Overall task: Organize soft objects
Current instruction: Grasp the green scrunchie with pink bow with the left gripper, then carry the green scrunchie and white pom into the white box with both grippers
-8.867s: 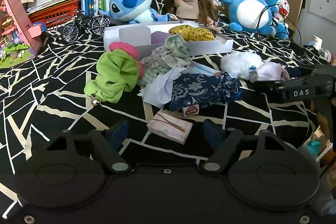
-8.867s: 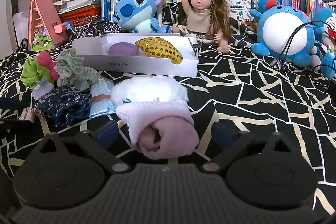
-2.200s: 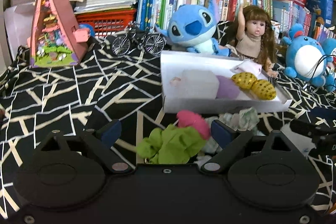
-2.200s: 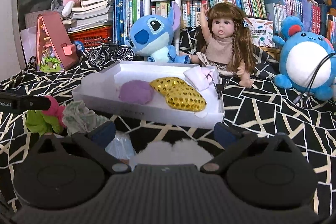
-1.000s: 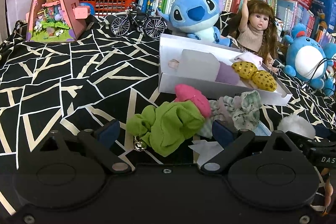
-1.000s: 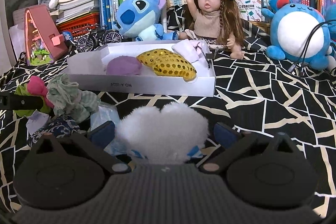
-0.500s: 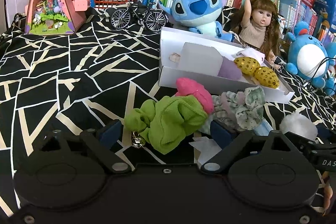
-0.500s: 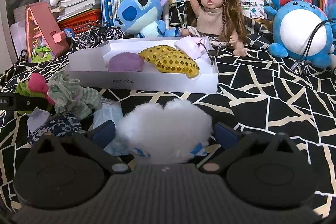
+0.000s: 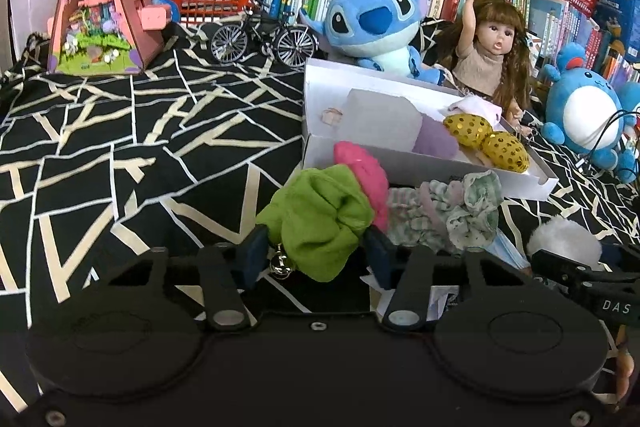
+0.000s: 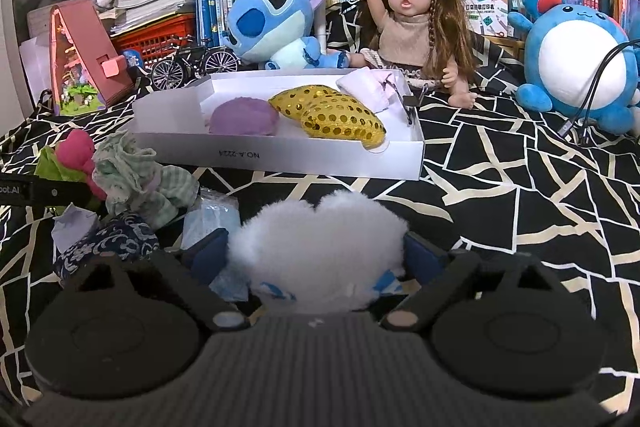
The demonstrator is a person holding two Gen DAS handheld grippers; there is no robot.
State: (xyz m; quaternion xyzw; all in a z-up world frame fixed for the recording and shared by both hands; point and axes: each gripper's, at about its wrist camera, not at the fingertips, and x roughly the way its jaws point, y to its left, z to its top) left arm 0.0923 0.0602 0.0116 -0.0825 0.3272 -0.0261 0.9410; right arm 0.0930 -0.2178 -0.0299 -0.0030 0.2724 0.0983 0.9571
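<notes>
Partway: white box (image 10: 280, 163) holds four soft items; left gripper (image 9: 316, 255) closing on green scrunchie (image 9: 320, 219), right gripper (image 10: 316, 259) closing around white pompom (image 10: 316, 239); several remain outside.

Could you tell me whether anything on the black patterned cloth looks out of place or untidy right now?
Yes: several soft items lie in a loose heap on the cloth in front of the white shallow cardboard box rather than in it: a pale green checked fabric scrunchie, a navy floral cloth bundle and a light blue packet.

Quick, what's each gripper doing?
Left gripper: closing on green fabric scrunchie, pads pressing.
Right gripper: closing around white fluffy pompom.
</notes>
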